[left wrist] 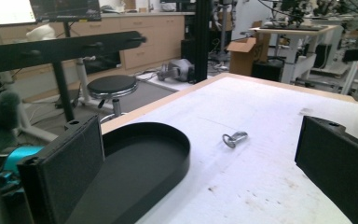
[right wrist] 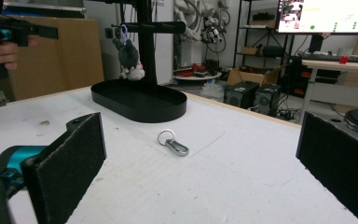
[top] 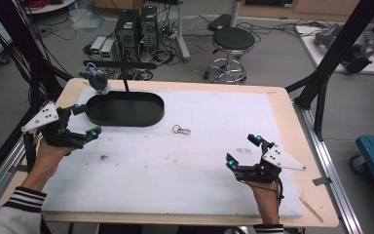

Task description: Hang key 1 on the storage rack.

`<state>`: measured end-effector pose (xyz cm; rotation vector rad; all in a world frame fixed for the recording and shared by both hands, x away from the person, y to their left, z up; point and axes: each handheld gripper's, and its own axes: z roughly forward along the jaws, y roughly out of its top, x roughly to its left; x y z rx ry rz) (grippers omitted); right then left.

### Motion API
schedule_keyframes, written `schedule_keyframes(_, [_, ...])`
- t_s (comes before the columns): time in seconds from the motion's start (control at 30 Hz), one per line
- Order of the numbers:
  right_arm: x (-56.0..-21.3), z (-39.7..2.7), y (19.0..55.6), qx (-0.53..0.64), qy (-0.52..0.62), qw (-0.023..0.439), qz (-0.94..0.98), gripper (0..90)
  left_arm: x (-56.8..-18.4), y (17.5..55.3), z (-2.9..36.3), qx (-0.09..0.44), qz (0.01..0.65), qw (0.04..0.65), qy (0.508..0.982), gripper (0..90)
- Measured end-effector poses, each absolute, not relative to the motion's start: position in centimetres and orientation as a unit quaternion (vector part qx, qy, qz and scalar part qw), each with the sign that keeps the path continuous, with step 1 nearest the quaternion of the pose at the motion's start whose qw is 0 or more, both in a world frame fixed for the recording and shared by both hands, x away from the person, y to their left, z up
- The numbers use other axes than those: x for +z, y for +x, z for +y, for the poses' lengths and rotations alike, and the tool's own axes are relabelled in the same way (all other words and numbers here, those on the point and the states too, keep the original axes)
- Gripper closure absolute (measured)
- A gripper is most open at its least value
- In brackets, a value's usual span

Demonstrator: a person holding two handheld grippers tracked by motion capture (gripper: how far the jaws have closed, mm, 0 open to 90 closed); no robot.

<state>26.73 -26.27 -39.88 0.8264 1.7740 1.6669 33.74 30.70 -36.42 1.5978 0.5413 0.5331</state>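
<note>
In the left gripper view we see our left gripper [left wrist: 196, 163] with its two black jaws spread wide apart. Between them lies the metal key ring clasp [left wrist: 234, 138] on the white table surface [left wrist: 261, 107], just beside the rounded end of the black oval tray [left wrist: 168, 140]. A black stool [left wrist: 112, 86] stands beyond the table edge.

Place: a robotics or electronics lab.
Floor beyond both grippers: computer towers [top: 137, 27] amid loose cables [top: 265, 28] on grey flooring, with a round black stool [top: 232, 40] beside them.
Either side of the grippers: black aluminium frame struts [top: 338, 48] bracket the table [top: 282, 105].
Ahead of the right gripper: a lit monitor [right wrist: 327, 15] on a desk, shelving [right wrist: 256, 32] with gear.
Ahead of the left gripper: wooden cabinets [left wrist: 144, 35], a cardboard box [left wrist: 242, 51], cluttered workbenches [left wrist: 298, 32].
</note>
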Motion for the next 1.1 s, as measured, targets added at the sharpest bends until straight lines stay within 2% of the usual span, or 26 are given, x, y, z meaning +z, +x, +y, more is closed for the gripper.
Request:
schedule_keyframes(0.5, [-41.0, -26.3, 26.2, 0.623, 0.309, 0.291, 0.656, 0.6, -38.7, 31.9, 30.5, 0.222, 0.228, 0.641, 0.698, 1.7])
schedule_keyframes(1.1, [-41.9, -27.1, 25.5, 0.632, 0.317, 0.292, 0.644, 0.6, -38.9, 31.9, 30.1, 0.226, 0.229, 0.632, 0.705, 1.7])
